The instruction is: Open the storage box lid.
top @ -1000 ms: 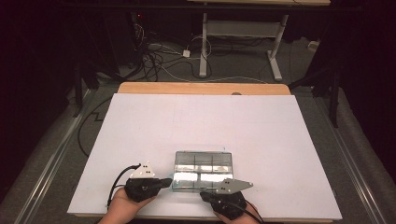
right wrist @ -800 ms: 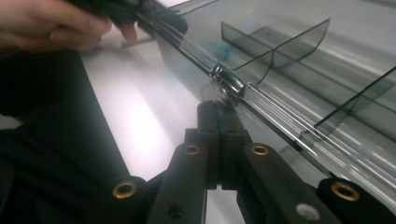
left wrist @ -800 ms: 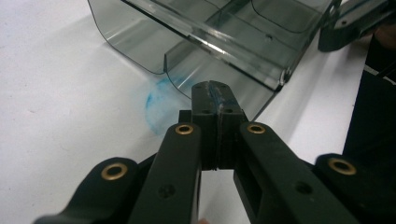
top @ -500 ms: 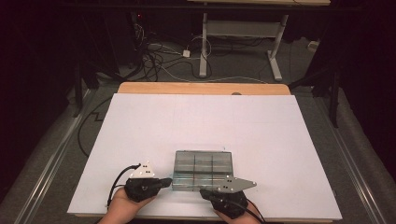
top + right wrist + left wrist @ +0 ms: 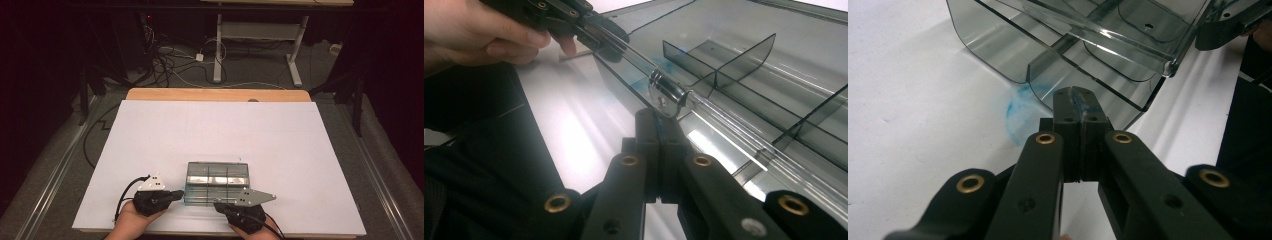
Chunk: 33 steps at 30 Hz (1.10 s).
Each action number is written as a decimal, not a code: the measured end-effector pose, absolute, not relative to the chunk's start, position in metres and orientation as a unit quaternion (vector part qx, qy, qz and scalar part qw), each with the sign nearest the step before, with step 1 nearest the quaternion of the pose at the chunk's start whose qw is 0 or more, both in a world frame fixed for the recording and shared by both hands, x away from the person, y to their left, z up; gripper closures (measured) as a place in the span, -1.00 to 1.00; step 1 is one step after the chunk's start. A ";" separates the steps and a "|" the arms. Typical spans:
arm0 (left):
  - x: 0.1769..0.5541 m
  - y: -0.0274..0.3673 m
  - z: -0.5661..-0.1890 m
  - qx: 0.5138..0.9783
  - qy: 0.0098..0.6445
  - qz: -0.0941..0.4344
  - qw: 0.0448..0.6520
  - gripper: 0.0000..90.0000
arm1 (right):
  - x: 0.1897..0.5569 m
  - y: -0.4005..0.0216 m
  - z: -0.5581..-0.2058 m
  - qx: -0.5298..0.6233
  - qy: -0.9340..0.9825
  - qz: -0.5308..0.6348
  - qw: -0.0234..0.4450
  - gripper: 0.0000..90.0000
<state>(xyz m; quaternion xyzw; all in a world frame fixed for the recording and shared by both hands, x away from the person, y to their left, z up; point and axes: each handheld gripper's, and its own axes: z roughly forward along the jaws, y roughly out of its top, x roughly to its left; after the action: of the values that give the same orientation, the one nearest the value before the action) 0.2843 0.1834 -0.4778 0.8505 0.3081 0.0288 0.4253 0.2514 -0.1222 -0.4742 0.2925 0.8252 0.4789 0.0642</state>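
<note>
A large white rectangular table top [image 5: 220, 150] is filling the middle of the high view, with a strip of bare wood showing along its far edge. Near the near edge, about midway across, a clear smoky-grey plastic organiser box with inner dividers [image 5: 217, 181] is lying flat on the white surface.

Since a second ago the box's look has been changing: then its top was catching bright glare in strips, and now it is showing evenly grey with the divider grid reading plainly. I judge that its clear lid has been settling down flat, so the work in hand, closing or latching the box, is probably nearing its end.

The left gripper [image 5: 176, 194], held in the person's left hand [image 5: 131, 221], is sitting at the box's near left corner. In the left gripper view its black jaws are standing pressed together with nothing between them, tips right at the rounded corner wall [image 5: 1048, 80], where a blue smear [image 5: 1018, 107] is marking the white surface.

The right gripper [image 5: 222, 205] is resting at the near right edge, jaws likewise closed on nothing, pointing at a small clear latch tab [image 5: 667, 95] on the box rim.
</note>
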 end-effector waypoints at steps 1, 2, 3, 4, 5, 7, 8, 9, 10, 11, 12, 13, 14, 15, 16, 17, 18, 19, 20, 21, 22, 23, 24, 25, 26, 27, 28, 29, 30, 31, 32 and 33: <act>0.285 0.184 -0.478 0.849 0.310 0.029 0.426 0.94 | 0.252 -0.122 -0.474 0.291 0.825 0.480 0.065 1.00; 0.285 0.185 -0.477 0.848 0.312 0.028 0.428 0.92 | 0.252 -0.122 -0.474 0.292 0.825 0.480 0.065 1.00; 0.285 0.185 -0.477 0.846 0.313 0.028 0.431 0.91 | 0.252 -0.123 -0.474 0.292 0.824 0.481 0.065 1.00; 0.285 0.186 -0.476 0.844 0.313 0.029 0.435 0.90 | 0.252 -0.123 -0.473 0.292 0.823 0.483 0.066 1.00; 0.285 0.187 -0.474 0.841 0.314 0.030 0.440 0.90 | 0.252 -0.123 -0.473 0.293 0.822 0.484 0.066 1.00; 0.284 0.189 -0.472 0.837 0.313 0.033 0.449 0.90 | 0.252 -0.123 -0.471 0.292 0.822 0.485 0.068 1.00; 0.284 0.190 -0.471 0.834 0.311 0.034 0.454 0.93 | 0.252 -0.123 -0.470 0.293 0.820 0.487 0.068 1.00; 0.283 0.190 -0.470 0.833 0.310 0.036 0.458 0.94 | 0.253 -0.124 -0.470 0.292 0.820 0.488 0.070 1.00; 0.283 0.190 -0.469 0.832 0.308 0.035 0.461 0.94 | 0.253 -0.124 -0.469 0.292 0.819 0.488 0.070 1.00; 0.282 0.190 -0.468 0.831 0.305 0.035 0.463 0.95 | 0.253 -0.124 -0.468 0.291 0.819 0.490 0.072 1.00; 0.282 0.190 -0.467 0.830 0.305 0.035 0.466 0.95 | 0.253 -0.124 -0.467 0.291 0.818 0.491 0.072 1.00; 0.282 0.191 -0.466 0.827 0.306 0.030 0.471 0.94 | 0.254 -0.124 -0.466 0.291 0.817 0.493 0.073 1.00; 0.283 0.191 -0.465 0.823 0.307 0.025 0.477 0.94 | 0.255 -0.124 -0.464 0.290 0.815 0.496 0.075 1.00; 0.283 0.191 -0.464 0.820 0.308 0.020 0.482 0.94 | 0.255 -0.124 -0.464 0.290 0.815 0.496 0.075 1.00; 0.284 0.191 -0.463 0.818 0.308 0.019 0.486 0.94 | 0.255 -0.124 -0.463 0.291 0.814 0.497 0.076 1.00; 0.284 0.190 -0.463 0.817 0.308 0.020 0.488 0.95 | 0.256 -0.124 -0.462 0.292 0.813 0.499 0.076 1.00; 0.284 0.190 -0.462 0.816 0.306 0.021 0.489 0.94 | 0.256 -0.124 -0.462 0.290 0.812 0.500 0.077 1.00; 0.284 0.189 -0.461 0.814 0.306 0.019 0.493 0.94 | 0.257 -0.124 -0.461 0.290 0.812 0.501 0.078 1.00; 0.285 0.188 -0.461 0.813 0.306 0.017 0.495 0.95 | 0.257 -0.123 -0.460 0.290 0.811 0.502 0.079 1.00; 0.285 0.187 -0.460 0.812 0.305 0.017 0.498 0.95 | 0.258 -0.123 -0.459 0.289 0.811 0.502 0.081 1.00; 0.286 0.186 -0.460 0.812 0.304 0.017 0.498 0.95 | 0.258 -0.123 -0.459 0.288 0.811 0.503 0.082 1.00; 0.286 0.185 -0.460 0.813 0.301 0.018 0.498 0.94 | 0.258 -0.122 -0.458 0.288 0.810 0.504 0.082 1.00; 0.286 0.183 -0.460 0.814 0.300 0.018 0.497 0.95 | 0.259 -0.122 -0.458 0.287 0.810 0.504 0.083 1.00; 0.286 0.182 -0.460 0.815 0.300 0.018 0.496 0.94 | 0.259 -0.122 -0.457 0.287 0.810 0.504 0.084 1.00; 0.286 0.181 -0.460 0.815 0.299 0.017 0.496 0.95 | 0.259 -0.122 -0.456 0.286 0.810 0.505 0.085 1.00; 0.286 0.180 -0.460 0.814 0.299 0.017 0.497 0.94 | 0.259 -0.122 -0.456 0.286 0.810 0.506 0.085 1.00; 0.287 0.179 -0.460 0.814 0.298 0.017 0.498 0.94 | 0.259 -0.122 -0.455 0.286 0.809 0.507 0.086 1.00; 0.287 0.178 -0.460 0.814 0.299 0.017 0.498 0.94 | 0.259 -0.122 -0.454 0.287 0.807 0.508 0.087 1.00; 0.288 0.177 -0.460 0.814 0.299 0.016 0.498 0.94 | 0.259 -0.122 -0.454 0.287 0.807 0.508 0.087 1.00; 0.288 0.177 -0.460 0.814 0.299 0.017 0.498 0.95 | 0.258 -0.122 -0.454 0.286 0.807 0.508 0.088 1.00; 0.288 0.177 -0.460 0.813 0.300 0.016 0.499 0.95 | 0.258 -0.122 -0.454 0.286 0.807 0.508 0.088 1.00; 0.288 0.177 -0.460 0.813 0.299 0.016 0.499 0.95 | 0.258 -0.122 -0.454 0.286 0.807 0.508 0.088 1.00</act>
<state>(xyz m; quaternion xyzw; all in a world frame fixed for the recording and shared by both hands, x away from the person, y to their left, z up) 0.2877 0.1766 -0.4600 0.8132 0.2992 0.0162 0.4990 0.2583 -0.1219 -0.4542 0.2864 0.8073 0.5084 0.0885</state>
